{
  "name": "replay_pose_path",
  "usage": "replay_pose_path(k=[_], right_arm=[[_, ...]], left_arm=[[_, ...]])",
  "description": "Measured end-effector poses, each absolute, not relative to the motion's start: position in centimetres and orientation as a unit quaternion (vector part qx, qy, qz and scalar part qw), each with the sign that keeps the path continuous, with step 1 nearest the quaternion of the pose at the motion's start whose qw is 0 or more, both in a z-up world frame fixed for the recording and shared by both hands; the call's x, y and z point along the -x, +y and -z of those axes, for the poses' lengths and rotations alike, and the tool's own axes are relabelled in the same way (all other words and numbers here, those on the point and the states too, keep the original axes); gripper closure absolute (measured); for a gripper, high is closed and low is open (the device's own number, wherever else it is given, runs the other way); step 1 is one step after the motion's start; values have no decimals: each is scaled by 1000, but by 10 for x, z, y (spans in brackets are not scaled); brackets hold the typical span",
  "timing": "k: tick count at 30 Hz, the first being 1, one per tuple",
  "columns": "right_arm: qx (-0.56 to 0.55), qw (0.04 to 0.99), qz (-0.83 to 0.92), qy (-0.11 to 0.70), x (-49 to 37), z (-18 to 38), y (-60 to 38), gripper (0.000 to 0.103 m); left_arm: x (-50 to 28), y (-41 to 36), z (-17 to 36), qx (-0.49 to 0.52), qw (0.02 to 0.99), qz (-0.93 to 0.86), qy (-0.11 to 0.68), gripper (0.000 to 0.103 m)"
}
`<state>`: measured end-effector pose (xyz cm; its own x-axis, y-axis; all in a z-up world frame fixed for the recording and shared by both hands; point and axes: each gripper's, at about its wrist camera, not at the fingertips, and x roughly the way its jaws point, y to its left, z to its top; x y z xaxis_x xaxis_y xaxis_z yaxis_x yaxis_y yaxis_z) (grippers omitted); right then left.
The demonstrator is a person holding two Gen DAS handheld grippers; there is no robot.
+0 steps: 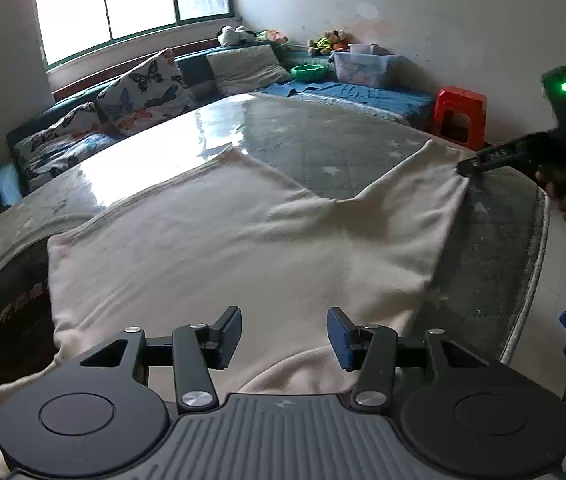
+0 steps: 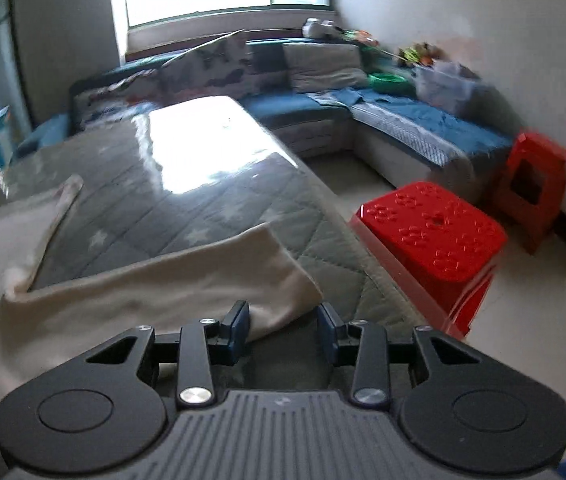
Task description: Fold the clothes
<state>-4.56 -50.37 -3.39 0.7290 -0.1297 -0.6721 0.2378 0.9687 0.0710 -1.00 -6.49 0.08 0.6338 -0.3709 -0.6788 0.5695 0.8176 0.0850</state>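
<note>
Cream garment [image 1: 211, 248], which looks like soft fleece trousers or a similar 2-limbed piece, lies spread flat on the grey star-quilted table cover [image 1: 343, 148], its 2 long parts splayed away in a V and its near edge draping toward the person. Left gripper [image 1: 284, 334] hovers over the near part of the cloth with its jaws wide apart and nothing between them. Right gripper [image 2: 283, 326] sits at the end of the right-hand limb [image 2: 275, 280], jaws also spread, with the cloth corner lying just at its left finger [image 2: 239, 326]; it grips nothing that I can see, though the left wrist view shows its tip right at that cuff. From here, the main risk is a poor bite: the fleece is thick and limp, so closing on only the top layer, or on the very edge, could let it slip out mid-lift and leave the fold crooked. The cuff also lies close to the table edge, beside the red stool [image 2: 435, 232], so a careless pull could drag it off the side.
</note>
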Motion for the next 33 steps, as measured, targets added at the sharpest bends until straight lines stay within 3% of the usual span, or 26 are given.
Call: replay_pose_path(k=[1,5,6,22,33], right_arm=[[-85,926,103,352,44,35,-506,73],[-96,929,115,340,44,36,-506,96],[-102,929,116,337,45,35,-507,97],[-118,953,75,269,68,-25,-497,98],[-96,972,-60,206,83,-108,-434,98]], left_arm=[[10,-68,-1,-148,891,265,336,52],[8,-76,2,-150,888,272,339,52],[8,-78,3,-149,887,273,340,52],[12,-104,15,-165,871,312,343,52],[6,-37,-8,-105,903,247,336,50]])
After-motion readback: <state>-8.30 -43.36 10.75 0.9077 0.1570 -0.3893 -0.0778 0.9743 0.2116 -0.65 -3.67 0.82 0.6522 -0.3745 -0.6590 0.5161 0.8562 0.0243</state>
